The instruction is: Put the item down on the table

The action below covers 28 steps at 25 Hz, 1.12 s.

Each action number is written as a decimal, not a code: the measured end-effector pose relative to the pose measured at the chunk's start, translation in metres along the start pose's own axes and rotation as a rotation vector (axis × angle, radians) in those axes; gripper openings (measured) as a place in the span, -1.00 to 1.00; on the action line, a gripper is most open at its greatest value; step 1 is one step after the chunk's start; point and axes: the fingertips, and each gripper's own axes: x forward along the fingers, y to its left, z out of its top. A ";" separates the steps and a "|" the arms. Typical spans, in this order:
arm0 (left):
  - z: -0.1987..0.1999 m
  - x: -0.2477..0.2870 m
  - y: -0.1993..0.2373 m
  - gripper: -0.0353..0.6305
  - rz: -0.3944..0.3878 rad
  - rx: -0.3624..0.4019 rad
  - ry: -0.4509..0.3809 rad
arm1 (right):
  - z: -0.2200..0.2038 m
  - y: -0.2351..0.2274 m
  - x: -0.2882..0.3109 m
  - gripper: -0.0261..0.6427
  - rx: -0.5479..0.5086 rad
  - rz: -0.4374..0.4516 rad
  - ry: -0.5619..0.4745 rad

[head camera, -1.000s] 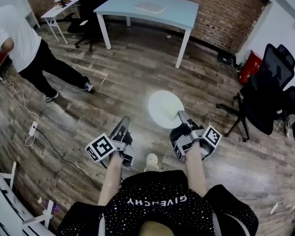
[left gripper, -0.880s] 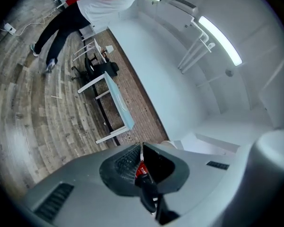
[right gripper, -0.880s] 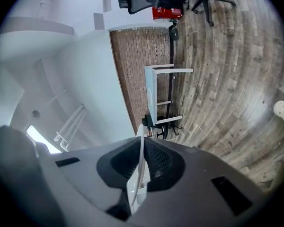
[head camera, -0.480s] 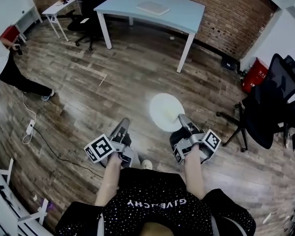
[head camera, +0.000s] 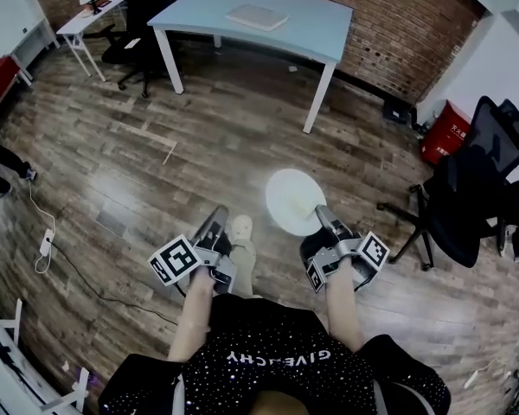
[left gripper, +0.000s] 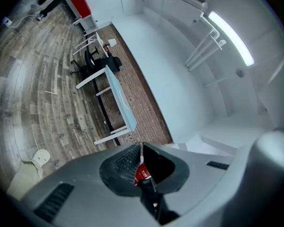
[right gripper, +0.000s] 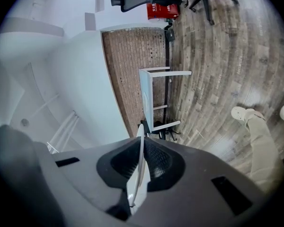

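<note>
My right gripper (head camera: 322, 217) is shut on the rim of a round white plate (head camera: 292, 200), held out flat over the wooden floor. In the right gripper view the plate (right gripper: 137, 176) shows edge-on between the closed jaws of the right gripper (right gripper: 142, 144). My left gripper (head camera: 216, 221) hangs level with it on the left. In its own view, the left gripper (left gripper: 141, 149) is shut on a thin flat item with a red label (left gripper: 142, 174). The light blue table (head camera: 290, 33) stands ahead by the brick wall, carrying a flat white object (head camera: 257, 15).
Black office chairs (head camera: 476, 180) and a red canister (head camera: 447, 132) stand at the right. A small white desk (head camera: 82, 20) and a dark chair (head camera: 134, 24) sit at the far left. A cable with a power strip (head camera: 46, 242) lies on the floor. My own shoe (head camera: 240, 227) is forward between the grippers.
I have walked toward the blue table, which has come closer. The person in the white shirt has moved off to the left edge. Both grippers keep their hold.
</note>
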 end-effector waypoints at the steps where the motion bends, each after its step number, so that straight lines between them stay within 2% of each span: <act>1: 0.008 0.012 0.002 -0.83 -0.002 -0.001 0.006 | 0.004 0.002 0.013 -0.84 0.000 -0.001 -0.003; 18: 0.204 0.236 0.038 -0.83 -0.066 0.004 0.060 | 0.060 0.065 0.294 -0.84 -0.027 0.025 -0.022; 23: 0.239 0.279 0.052 -0.83 -0.075 0.005 0.074 | 0.075 0.069 0.343 -0.84 -0.030 0.022 -0.045; 28: 0.253 0.297 0.062 -0.83 -0.069 -0.016 0.084 | 0.081 0.070 0.364 -0.84 -0.030 0.007 -0.059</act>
